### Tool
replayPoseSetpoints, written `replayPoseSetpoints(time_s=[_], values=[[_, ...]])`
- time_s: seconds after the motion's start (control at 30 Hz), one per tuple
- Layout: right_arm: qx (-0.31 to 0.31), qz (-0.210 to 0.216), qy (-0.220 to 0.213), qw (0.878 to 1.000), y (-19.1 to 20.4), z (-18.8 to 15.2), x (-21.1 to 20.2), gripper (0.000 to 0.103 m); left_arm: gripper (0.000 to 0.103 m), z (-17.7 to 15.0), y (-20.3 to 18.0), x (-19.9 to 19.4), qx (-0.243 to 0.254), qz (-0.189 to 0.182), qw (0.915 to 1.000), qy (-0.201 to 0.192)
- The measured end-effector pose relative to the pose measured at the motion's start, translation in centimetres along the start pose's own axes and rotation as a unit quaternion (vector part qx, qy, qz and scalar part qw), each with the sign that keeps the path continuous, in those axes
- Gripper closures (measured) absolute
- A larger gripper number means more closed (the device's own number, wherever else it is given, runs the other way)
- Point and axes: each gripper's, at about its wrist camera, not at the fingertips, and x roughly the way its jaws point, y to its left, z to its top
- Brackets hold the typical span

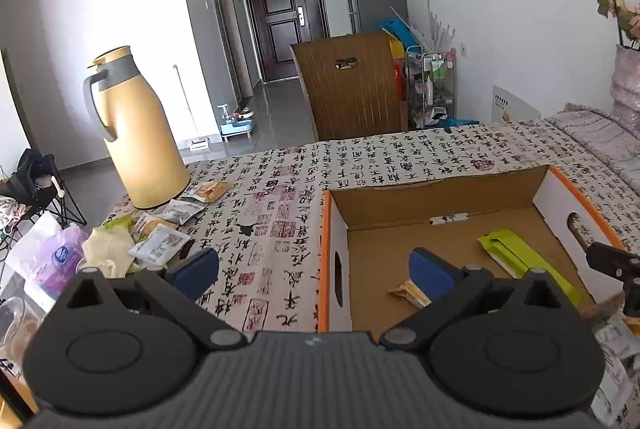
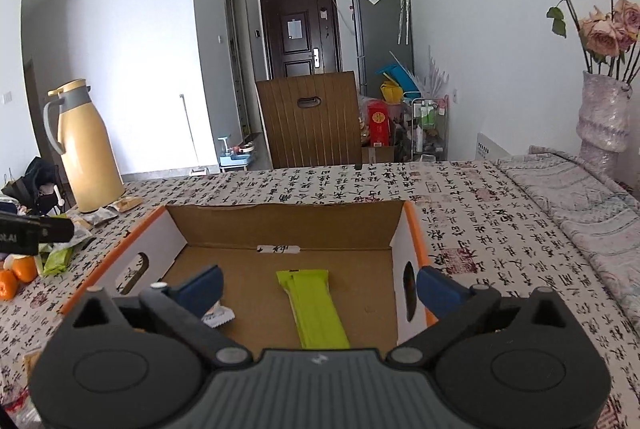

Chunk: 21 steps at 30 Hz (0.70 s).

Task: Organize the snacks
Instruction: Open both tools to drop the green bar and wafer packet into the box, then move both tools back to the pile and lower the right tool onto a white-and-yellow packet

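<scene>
From the left wrist, the left tongs [image 1: 314, 271] stand wide apart with nothing between them, straddling the orange-edged wall of the cardboard box [image 1: 332, 229] on the counter [image 1: 272, 197]. Inside the box lie a green packet [image 1: 520, 257] and a small yellow snack [image 1: 408, 291]. Loose snack packets [image 1: 168, 229] sit beside the yellow thermos [image 1: 136, 133].

From the right wrist, the right tongs [image 2: 320, 289] are likewise spread wide and empty over the box [image 2: 412, 241]. The green packet [image 2: 316, 305] lies on the box floor between the fingers, untouched; a white-edged wrapper [image 2: 218, 317] rests just beside the left finger.
</scene>
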Motion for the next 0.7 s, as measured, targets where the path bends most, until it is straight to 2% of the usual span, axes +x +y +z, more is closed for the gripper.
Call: replayPoseSetpoints(time_s=[0.7], values=[[0.003,0.012,-0.007,1.000,1.6,-6.5,-10.0,0.000,0.000,-7.7,0.8,-9.5,-0.044,-0.033,0.9981,-0.030]])
